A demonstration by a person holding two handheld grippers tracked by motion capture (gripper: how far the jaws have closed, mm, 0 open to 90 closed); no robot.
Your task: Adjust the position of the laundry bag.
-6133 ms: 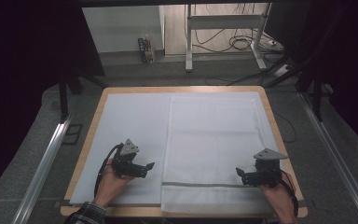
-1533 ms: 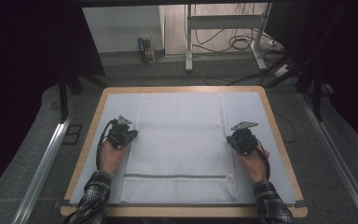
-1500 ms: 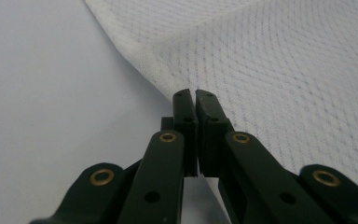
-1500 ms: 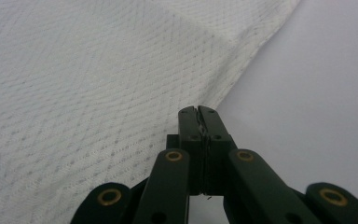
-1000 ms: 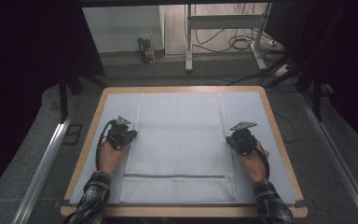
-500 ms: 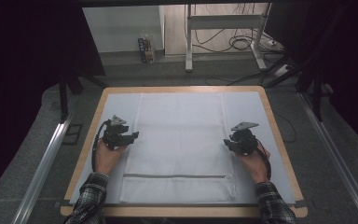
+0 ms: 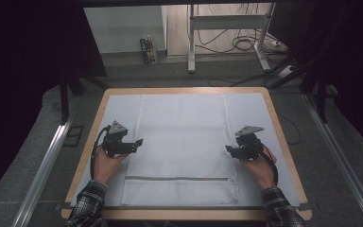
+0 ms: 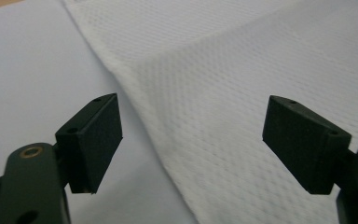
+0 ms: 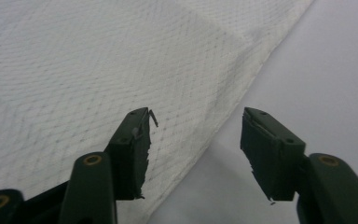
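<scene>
1. I have the white mesh laundry bag (image 7: 183,146) lying flat in the middle of the counter (image 7: 274,120), on its pale mat, zipper end toward the near edge

2. My left hand-held gripper (image 7: 137,142) sits at the bag's left edge, about halfway up, jaws spread wide and holding nothing; in the left gripper view the bag's side seam (image 8: 135,93) runs between the two pads, one pad over bare mat, the other over mesh

3. My right hand-held gripper (image 7: 229,149) mirrors it at the bag's right edge, jaws also spread and empty; in the right gripper view the bag's edge (image 9: 228,88) passes between them

4. Why like this, I'd say: both straddle opposite side edges at the same height so a pinch on each side would lift or fold the bag evenly, without skewing it

5. The zipper (image 7: 177,178) runs across near the bag's bottom and looks closed, can't be sure at this size

6. Contents: the bag lies thin with no bulge, so I judge it empty; nothing dark shows through the mesh

7. Nothing else sits on the counter near the bag
</scene>
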